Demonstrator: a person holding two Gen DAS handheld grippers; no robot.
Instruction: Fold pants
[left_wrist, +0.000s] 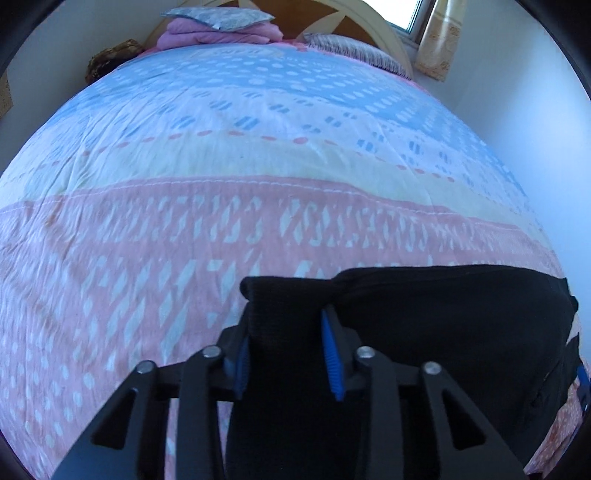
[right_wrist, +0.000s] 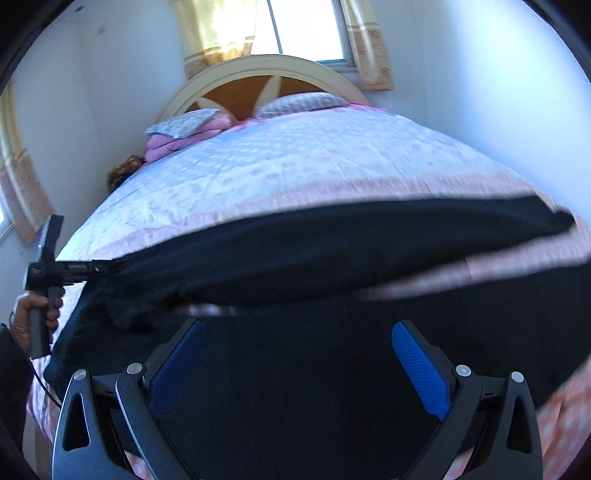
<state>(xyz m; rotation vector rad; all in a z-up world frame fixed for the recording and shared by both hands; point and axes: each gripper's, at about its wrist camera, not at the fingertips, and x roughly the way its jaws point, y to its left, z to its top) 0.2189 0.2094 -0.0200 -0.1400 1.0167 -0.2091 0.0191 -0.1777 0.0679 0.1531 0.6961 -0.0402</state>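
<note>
Black pants (right_wrist: 332, 251) stretch crosswise over the foot of a bed (left_wrist: 258, 147), long axis running side to side across the pink-and-blue quilt. The left gripper (left_wrist: 284, 343) pinches one bunched end between narrowed blue pads, while the right gripper (right_wrist: 299, 365) hovers spread wide over the dark fabric, gripping nothing.

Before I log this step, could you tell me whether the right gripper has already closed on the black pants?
No, the right gripper hangs wide open above the black pants, its blue pads spread apart.
</note>
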